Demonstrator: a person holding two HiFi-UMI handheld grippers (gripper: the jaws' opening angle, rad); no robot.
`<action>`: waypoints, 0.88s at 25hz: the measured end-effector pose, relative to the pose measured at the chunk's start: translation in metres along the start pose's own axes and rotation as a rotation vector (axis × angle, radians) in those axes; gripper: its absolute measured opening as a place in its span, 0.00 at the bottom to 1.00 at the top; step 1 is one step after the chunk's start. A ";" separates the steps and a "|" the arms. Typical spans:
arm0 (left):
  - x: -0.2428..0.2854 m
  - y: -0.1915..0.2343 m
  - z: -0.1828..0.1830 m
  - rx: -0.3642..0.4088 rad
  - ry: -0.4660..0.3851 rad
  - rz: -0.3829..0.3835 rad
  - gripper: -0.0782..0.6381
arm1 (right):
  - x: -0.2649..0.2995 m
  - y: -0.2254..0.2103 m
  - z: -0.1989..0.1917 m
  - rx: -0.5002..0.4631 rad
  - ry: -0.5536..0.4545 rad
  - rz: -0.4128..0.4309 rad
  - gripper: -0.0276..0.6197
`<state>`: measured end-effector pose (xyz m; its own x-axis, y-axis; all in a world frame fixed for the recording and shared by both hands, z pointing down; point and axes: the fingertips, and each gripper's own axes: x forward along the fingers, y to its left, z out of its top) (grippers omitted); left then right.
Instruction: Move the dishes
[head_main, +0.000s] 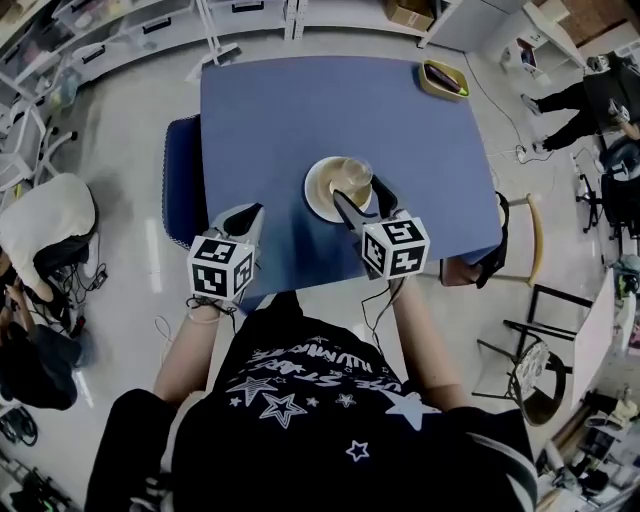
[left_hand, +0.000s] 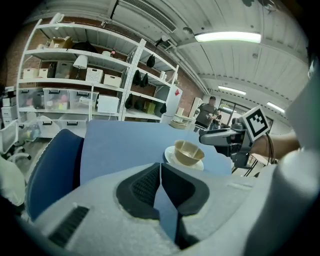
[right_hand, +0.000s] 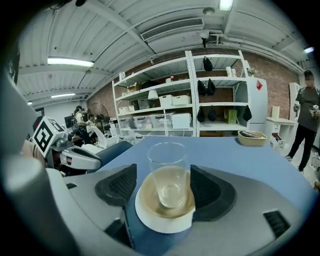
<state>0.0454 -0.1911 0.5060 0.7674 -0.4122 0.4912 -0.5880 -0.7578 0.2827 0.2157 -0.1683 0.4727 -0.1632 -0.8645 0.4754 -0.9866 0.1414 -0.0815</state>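
Observation:
Near the front of the blue table (head_main: 300, 110) stands a white plate (head_main: 316, 203) with a tan bowl (head_main: 335, 180) on it, and a clear glass (head_main: 358, 172) stands in the bowl. My right gripper (head_main: 365, 202) is open at the stack's near right side. In the right gripper view the glass (right_hand: 167, 170), bowl (right_hand: 144, 200) and plate (right_hand: 160, 223) sit between its spread pads, and I cannot tell whether the pads touch them. My left gripper (head_main: 250, 215) is shut and holds nothing, left of the plate. Its view shows the bowl (left_hand: 189, 152) ahead.
A small yellow-green dish (head_main: 443, 78) lies at the table's far right corner. A blue chair (head_main: 182, 180) stands against the table's left side and another chair (head_main: 520, 240) at the right. Shelving lines the far wall. A person (right_hand: 306, 120) stands to the right.

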 end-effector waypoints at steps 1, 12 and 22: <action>0.002 0.004 0.000 -0.002 0.005 -0.001 0.15 | 0.007 0.001 0.001 -0.006 0.008 0.000 0.54; 0.021 0.016 0.007 0.000 0.038 -0.048 0.14 | 0.035 -0.012 0.011 -0.077 0.030 -0.065 0.48; 0.021 0.021 0.017 -0.045 -0.012 0.034 0.14 | 0.024 -0.014 0.043 -0.107 0.010 0.037 0.47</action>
<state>0.0530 -0.2246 0.5078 0.7497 -0.4433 0.4914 -0.6244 -0.7199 0.3032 0.2258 -0.2114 0.4476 -0.1993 -0.8528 0.4827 -0.9745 0.2245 -0.0056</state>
